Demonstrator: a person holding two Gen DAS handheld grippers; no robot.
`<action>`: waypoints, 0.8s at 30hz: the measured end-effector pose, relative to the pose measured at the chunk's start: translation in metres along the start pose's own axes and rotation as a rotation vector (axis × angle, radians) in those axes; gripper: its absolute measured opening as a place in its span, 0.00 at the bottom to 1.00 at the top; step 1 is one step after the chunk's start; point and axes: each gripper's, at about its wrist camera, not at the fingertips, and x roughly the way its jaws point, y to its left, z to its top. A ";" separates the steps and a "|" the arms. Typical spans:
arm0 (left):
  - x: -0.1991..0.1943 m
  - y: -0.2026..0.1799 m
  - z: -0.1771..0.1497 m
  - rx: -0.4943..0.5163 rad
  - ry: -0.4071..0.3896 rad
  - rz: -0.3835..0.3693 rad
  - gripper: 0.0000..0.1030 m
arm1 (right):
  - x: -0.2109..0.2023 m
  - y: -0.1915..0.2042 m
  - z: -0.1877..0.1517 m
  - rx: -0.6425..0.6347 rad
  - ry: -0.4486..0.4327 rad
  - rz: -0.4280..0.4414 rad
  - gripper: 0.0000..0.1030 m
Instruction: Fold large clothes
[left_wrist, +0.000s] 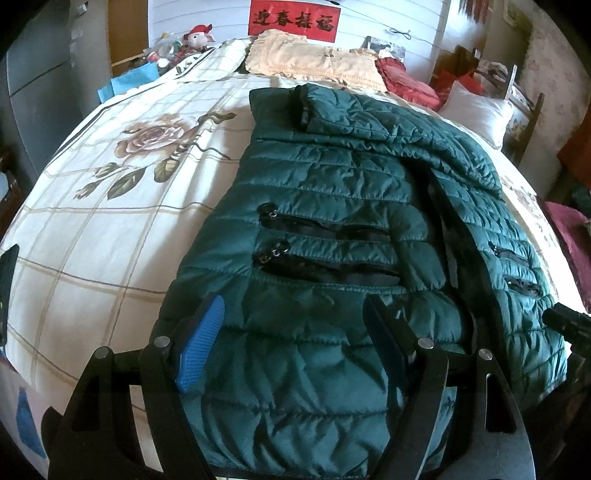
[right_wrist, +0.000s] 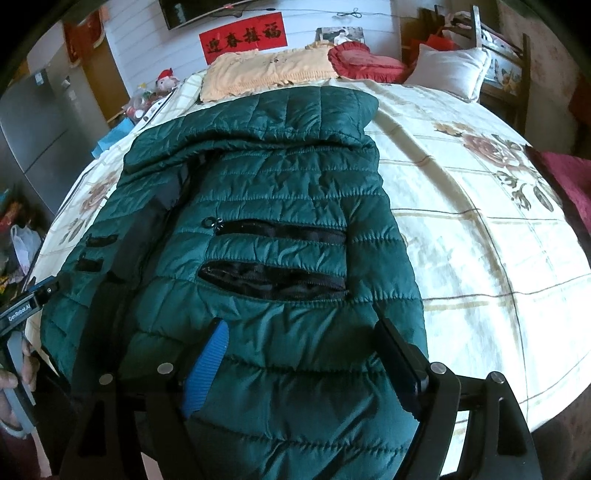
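Blue ribbed pads: each tool shows one blue pad (left_wrist: 201, 343) and a dark opposite finger, set wide apart.
Left tool (left_wrist: 295, 339): spread, hovering over the hem of the jacket's left panel; nothing between the fingers.
Right tool (right_wrist: 306, 358): spread too, above the hem of the other panel, gripping nothing.
Jacket (left_wrist: 332, 206): dark green quilted, lying front-up and unzipped on the bed, hem toward the tools, collar toward the pillows; one sleeve (left_wrist: 388, 118) is laid across the chest.
Slip risk: the shell looks slick and puffy, so a shallow pinch would likely catch only the top layer or slide off.
Snag risk: the pocket zips (right_wrist: 273, 254) gape open; a finger could catch in one.
Unfold risk: lifting the hem quickly may toss the crossed sleeve off.
Edge: the hem sits at the bed's near edge and could slide off if dragged back.
Open room: bare floral bedspread (left_wrist: 110, 206) on both sides; far end crowded by a yellow pillow (left_wrist: 314, 59) and red cushion (right_wrist: 362, 59).
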 end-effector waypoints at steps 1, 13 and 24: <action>-0.001 0.001 -0.001 0.000 0.001 0.002 0.76 | 0.000 0.000 -0.001 -0.001 0.002 -0.001 0.76; -0.007 0.017 -0.010 -0.002 0.015 0.019 0.76 | -0.011 -0.003 -0.021 -0.015 0.035 -0.004 0.77; -0.011 0.054 -0.022 -0.095 0.069 -0.010 0.76 | -0.022 -0.023 -0.032 0.024 0.046 -0.018 0.77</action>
